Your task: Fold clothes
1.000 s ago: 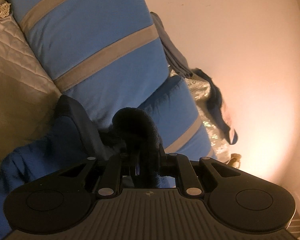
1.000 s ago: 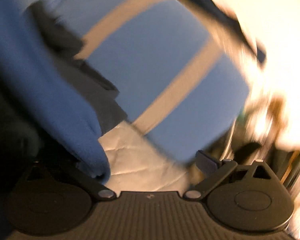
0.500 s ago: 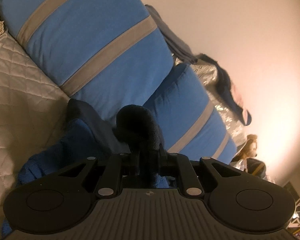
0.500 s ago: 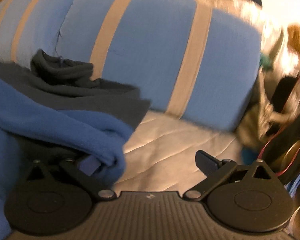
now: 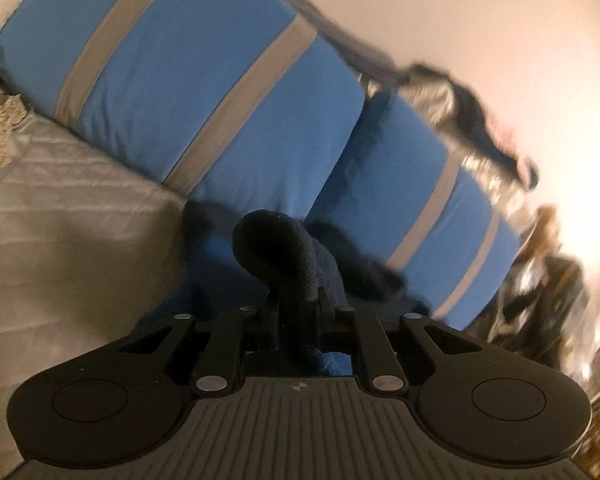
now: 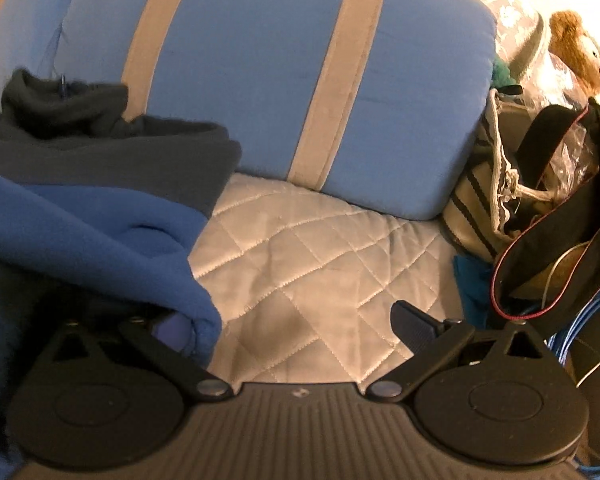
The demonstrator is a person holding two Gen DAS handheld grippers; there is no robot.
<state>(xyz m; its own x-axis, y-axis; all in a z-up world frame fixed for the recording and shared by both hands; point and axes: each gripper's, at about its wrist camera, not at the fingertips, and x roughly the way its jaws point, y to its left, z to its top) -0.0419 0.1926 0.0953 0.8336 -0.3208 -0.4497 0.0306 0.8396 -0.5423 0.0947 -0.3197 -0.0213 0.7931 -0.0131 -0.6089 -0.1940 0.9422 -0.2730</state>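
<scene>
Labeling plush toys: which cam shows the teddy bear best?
Right wrist view: the teddy bear sits sharp at upper right, its brown head and dark nose clear. Left wrist view shows only a blurred tan smear at the right edge.

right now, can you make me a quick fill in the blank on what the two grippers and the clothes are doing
1. The left gripper has its jaws shut on a bunch of dark ____ fabric.
2. The right gripper has its jaws wide ____.
3. The blue fleece garment lies over the right gripper's ____ finger.
4. The pillows are blue with ____ stripes.

Missing words: fleece; open; left; grey
</scene>
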